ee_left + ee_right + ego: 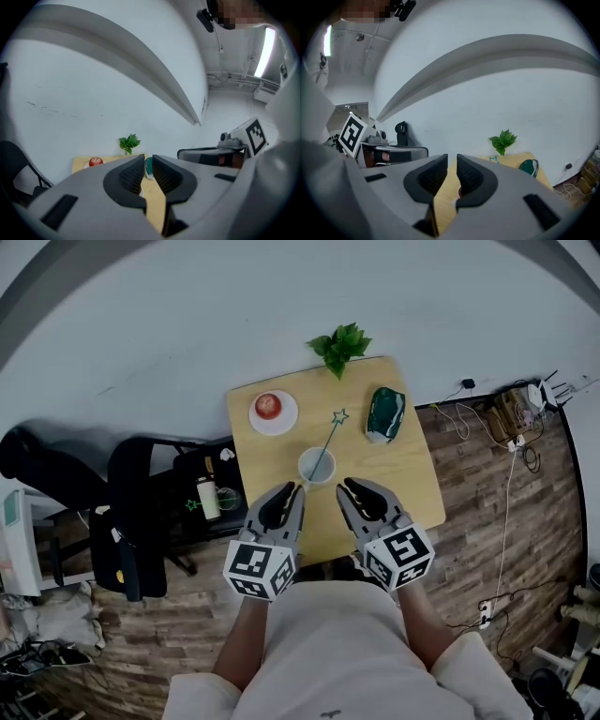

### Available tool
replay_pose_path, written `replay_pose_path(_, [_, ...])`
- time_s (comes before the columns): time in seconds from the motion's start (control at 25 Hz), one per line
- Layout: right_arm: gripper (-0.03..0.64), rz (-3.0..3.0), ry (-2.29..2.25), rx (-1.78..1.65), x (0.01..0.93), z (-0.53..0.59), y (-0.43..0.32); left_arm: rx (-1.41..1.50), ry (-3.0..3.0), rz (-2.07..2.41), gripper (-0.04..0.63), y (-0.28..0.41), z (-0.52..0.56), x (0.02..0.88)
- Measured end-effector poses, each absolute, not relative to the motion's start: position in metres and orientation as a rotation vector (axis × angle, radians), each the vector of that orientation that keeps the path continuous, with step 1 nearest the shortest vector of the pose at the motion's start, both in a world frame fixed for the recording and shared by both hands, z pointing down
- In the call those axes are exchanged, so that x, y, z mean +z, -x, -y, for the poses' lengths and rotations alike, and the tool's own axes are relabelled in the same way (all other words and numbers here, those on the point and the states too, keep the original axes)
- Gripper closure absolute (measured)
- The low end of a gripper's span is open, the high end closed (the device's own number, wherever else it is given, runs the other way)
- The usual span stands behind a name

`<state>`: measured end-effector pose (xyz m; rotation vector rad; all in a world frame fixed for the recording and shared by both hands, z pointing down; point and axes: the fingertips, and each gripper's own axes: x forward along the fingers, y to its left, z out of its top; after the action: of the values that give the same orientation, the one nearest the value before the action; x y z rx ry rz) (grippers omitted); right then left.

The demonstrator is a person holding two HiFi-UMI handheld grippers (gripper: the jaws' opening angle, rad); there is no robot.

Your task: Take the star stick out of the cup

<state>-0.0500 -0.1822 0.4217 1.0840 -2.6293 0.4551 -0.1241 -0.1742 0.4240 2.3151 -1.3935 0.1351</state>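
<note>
A white cup [317, 466] stands near the middle of the small wooden table [412, 474]. A thin teal star stick [330, 434] leans out of it towards the far right, its star [493, 159] showing over the tabletop. My left gripper [292, 489] hovers just near-left of the cup, shut with nothing in it. My right gripper [345, 486] hovers just near-right of the cup, also shut and empty. In the left gripper view the left gripper [147, 161] has its pads close together; the right gripper [451, 161] shows the same in its own view. The cup is hidden behind the jaws there.
A red apple [268, 405] on a white plate [281, 422] sits at the table's far left. A dark green pouch [384, 414] lies far right, a leafy plant [339, 346] at the far edge. A black chair [141, 512] with a bottle [207, 498] stands left; cables [506, 427] lie right.
</note>
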Motion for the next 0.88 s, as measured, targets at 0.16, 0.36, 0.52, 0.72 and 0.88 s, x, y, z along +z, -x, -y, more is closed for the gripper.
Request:
replay_pose_path(0.16, [0.560,2.602,-1.121,0.475,0.430,0.191,0.056,0.145,-2.333,1.352,0.549,0.131,0.182,0.431])
replay_pose_path(0.36, [0.549,2.554,-1.165,0.515,0.448,0.200,0.058,0.161,-2.344,1.300,0.541,0.137,0.186,0.443])
replay_pose_path(0.52, [0.543,2.528,-1.195,0.560,0.465,0.208,0.057,0.160,-2.347,1.271,0.540,0.138,0.187,0.450])
replay_pose_path(0.72, [0.541,2.499,-1.228,0.612,0.484,0.224,0.054,0.184,-2.344,1.251,0.538,0.135,0.190,0.459])
replay_pose_path(0.88, [0.541,2.478,-1.235,0.653,0.499,0.233,0.053,0.192,-2.339,1.247,0.538,0.134,0.193,0.464])
